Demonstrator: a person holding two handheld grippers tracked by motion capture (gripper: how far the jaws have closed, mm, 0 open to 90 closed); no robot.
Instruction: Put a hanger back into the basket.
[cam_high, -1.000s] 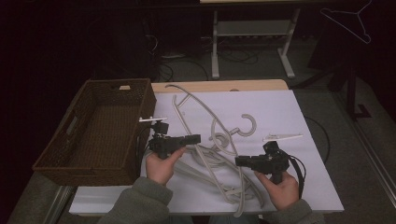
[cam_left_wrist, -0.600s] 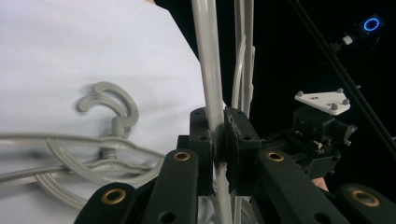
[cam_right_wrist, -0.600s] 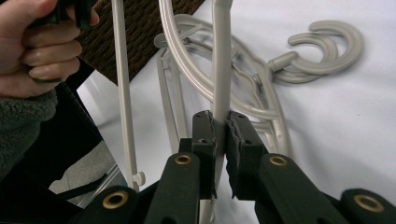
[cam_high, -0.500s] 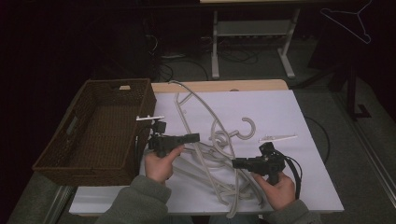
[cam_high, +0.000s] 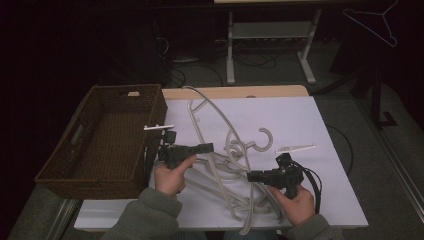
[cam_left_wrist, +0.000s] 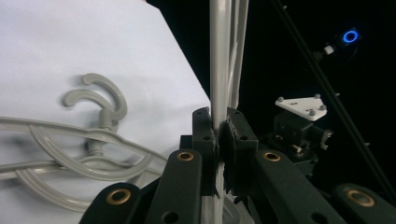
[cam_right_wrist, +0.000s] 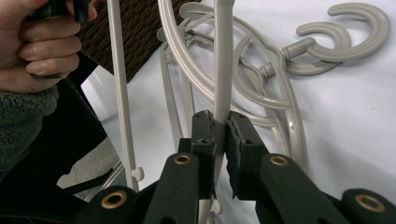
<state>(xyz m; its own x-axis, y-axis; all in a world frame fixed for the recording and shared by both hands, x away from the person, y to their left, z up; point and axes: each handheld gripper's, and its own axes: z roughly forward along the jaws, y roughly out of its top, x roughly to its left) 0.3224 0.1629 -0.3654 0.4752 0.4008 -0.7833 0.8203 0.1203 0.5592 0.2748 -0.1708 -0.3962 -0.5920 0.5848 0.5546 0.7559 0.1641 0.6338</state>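
My left gripper (cam_left_wrist: 219, 140) was clamped on a pale grey bar of a plastic hanger (cam_left_wrist: 219, 56), the jaws pressed against the bar from both sides. In the high view the same gripper (cam_high: 207, 147) sat over the left part of the white tabletop (cam_high: 300, 120), held in my left hand (cam_high: 170, 175), pointing toward the middle of the table.

My right gripper (cam_right_wrist: 220, 128) was likewise closed on a hanger bar (cam_right_wrist: 223, 60), the bar running upright between the pads. In the high view it (cam_high: 251, 176) pointed left, gripped by my right hand (cam_high: 295, 202) near the front edge of the table.

Between and under the two grippers lay a tangled pile of grey hangers (cam_high: 225, 160), their bars crossing one another; I could not tell whether both grippers held the same hanger. Two hooks (cam_right_wrist: 345, 32) lay side by side on the white surface, also visible in the left gripper view (cam_left_wrist: 100, 95).

A dark wicker basket (cam_high: 105, 130) stood at the left edge of the table, just beside the pile. A small pale clip-like piece (cam_high: 295, 148) lay apart to the right of the hooks.
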